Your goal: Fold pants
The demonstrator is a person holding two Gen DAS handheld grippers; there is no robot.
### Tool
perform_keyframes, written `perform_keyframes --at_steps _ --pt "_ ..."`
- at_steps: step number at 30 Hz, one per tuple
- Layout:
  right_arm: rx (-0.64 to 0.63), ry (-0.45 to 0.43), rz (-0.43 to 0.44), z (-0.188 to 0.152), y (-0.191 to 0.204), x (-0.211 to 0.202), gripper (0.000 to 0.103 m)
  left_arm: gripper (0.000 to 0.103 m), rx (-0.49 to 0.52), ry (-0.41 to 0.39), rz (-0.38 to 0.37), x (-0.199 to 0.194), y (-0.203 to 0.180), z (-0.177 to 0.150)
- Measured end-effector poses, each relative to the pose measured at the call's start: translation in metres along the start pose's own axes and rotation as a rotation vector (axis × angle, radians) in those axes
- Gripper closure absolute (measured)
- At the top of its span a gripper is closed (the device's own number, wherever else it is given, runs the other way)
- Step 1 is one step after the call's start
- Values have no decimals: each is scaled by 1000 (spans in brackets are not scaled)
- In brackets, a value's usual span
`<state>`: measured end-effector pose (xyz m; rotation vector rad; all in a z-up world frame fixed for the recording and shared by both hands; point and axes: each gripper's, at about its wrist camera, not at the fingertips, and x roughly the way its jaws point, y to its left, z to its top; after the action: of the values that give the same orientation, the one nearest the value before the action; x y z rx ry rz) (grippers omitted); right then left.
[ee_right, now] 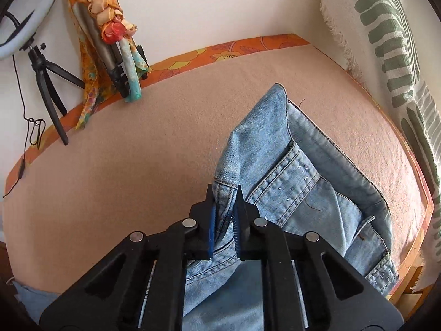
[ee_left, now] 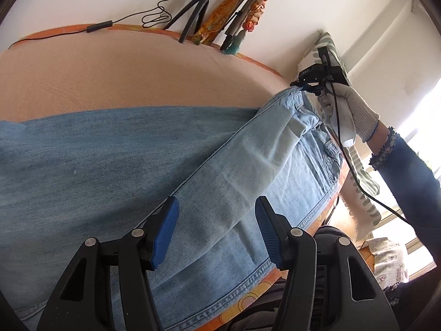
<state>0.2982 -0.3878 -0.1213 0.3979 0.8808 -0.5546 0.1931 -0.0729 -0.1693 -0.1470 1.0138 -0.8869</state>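
Light blue denim pants (ee_left: 110,160) lie across a peach-covered bed (ee_left: 124,74). One part is lifted in a long fold (ee_left: 248,160) that runs up to the right. My left gripper (ee_left: 216,223) is open, its blue pads on either side of this fold, just above the cloth. My right gripper (ee_left: 303,85) holds the far end of the fold up, a gloved hand behind it. In the right wrist view my right gripper (ee_right: 224,212) is shut on the pants' waistband (ee_right: 226,190), with the pocketed top of the pants (ee_right: 317,193) spread beyond it.
A ring light on a black tripod (ee_left: 193,13), a second folded tripod and a coloured scarf (ee_right: 110,27) stand against the wall behind the bed. A green-striped cushion (ee_right: 391,55) leans at the right. The bed's orange patterned edge (ee_left: 248,300) runs below the pants.
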Motion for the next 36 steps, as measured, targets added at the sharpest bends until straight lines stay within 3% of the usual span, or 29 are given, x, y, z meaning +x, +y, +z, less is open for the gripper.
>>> perform_keyframes --at_steps 7,9,11,18,21,23,27,29,31,34,36 --pt "62 -61 166 -32 -68 -69 95 47 173 -5 75 -6 -40 7" --pt "73 -73 189 -49 -87 -83 95 46 211 -20 65 -9 -48 5" --pt "79 -75 207 -66 -104 -91 95 40 237 -5 90 -6 -54 3" --pt "124 -74 267 -120 -162 -106 95 41 294 93 125 18 -53 -17" --pt "145 -63 298 -143 -184 -101 95 49 300 82 102 21 -51 -22" --pt "143 -44 333 -159 -196 -92 95 71 298 83 71 22 -48 -24" --pt "199 3 412 -179 -219 -72 91 78 269 82 39 25 -41 -22" --pt "240 7 446 -180 -229 -66 72 81 271 76 26 24 -40 -23" --pt "290 -34 426 -178 -240 -66 55 86 265 74 29 22 -40 -22" --pt "412 -64 479 -173 -261 -64 54 87 276 68 35 19 -44 -24" --pt "455 -49 479 -171 -270 -58 68 87 280 71 40 20 -46 -26"
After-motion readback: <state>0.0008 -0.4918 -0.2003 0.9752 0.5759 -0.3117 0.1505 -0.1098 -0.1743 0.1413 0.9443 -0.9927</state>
